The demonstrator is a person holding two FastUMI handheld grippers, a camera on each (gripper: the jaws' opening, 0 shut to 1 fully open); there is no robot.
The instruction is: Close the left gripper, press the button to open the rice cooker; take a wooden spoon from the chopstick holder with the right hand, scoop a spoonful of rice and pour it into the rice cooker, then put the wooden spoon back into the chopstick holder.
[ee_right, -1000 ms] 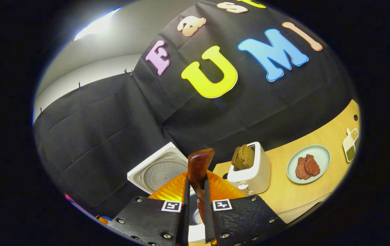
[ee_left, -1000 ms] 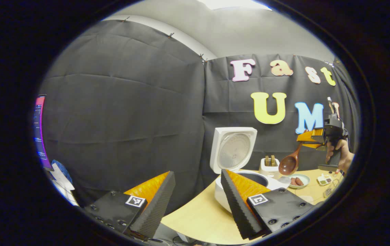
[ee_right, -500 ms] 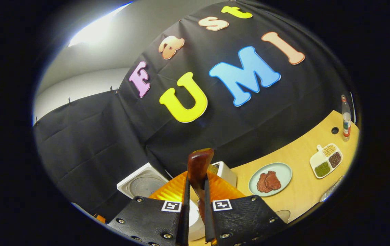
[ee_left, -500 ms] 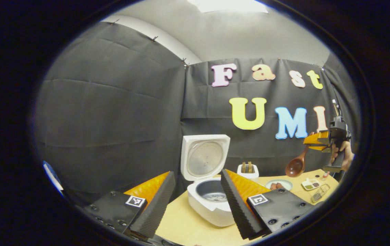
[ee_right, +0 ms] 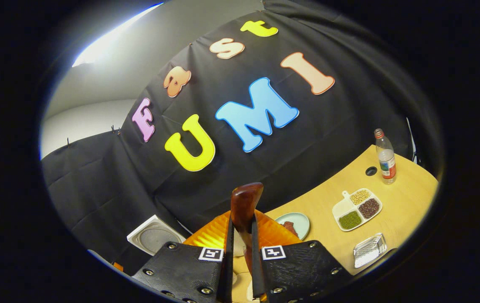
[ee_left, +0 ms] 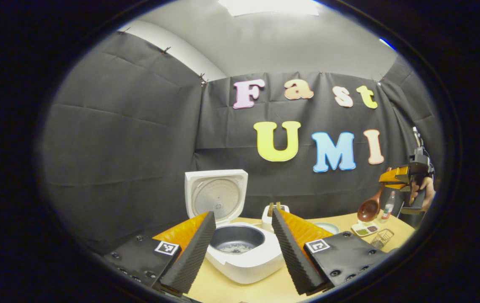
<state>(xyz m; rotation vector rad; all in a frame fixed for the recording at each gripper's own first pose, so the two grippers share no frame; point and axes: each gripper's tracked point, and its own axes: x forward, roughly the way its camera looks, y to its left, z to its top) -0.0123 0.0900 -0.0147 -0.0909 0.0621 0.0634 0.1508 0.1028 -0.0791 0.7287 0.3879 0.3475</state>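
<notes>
In the left gripper view, the left gripper (ee_left: 240, 244) stands with fingers apart at bottom centre, framing the open rice cooker (ee_left: 240, 248) on the worktop (ee_left: 240, 290). At right, the right gripper (ee_left: 393, 174) clamps the wooden spoon (ee_left: 370, 208), bowl hanging down.

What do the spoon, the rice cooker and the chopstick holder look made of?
Spoon: reddish-brown glossy wood, seemingly lacquered. Rice cooker: smooth white shell, likely plastic, with a dark grey pot, probably metal. Chopstick holder: silvery mesh, apparently metal wire.
</notes>
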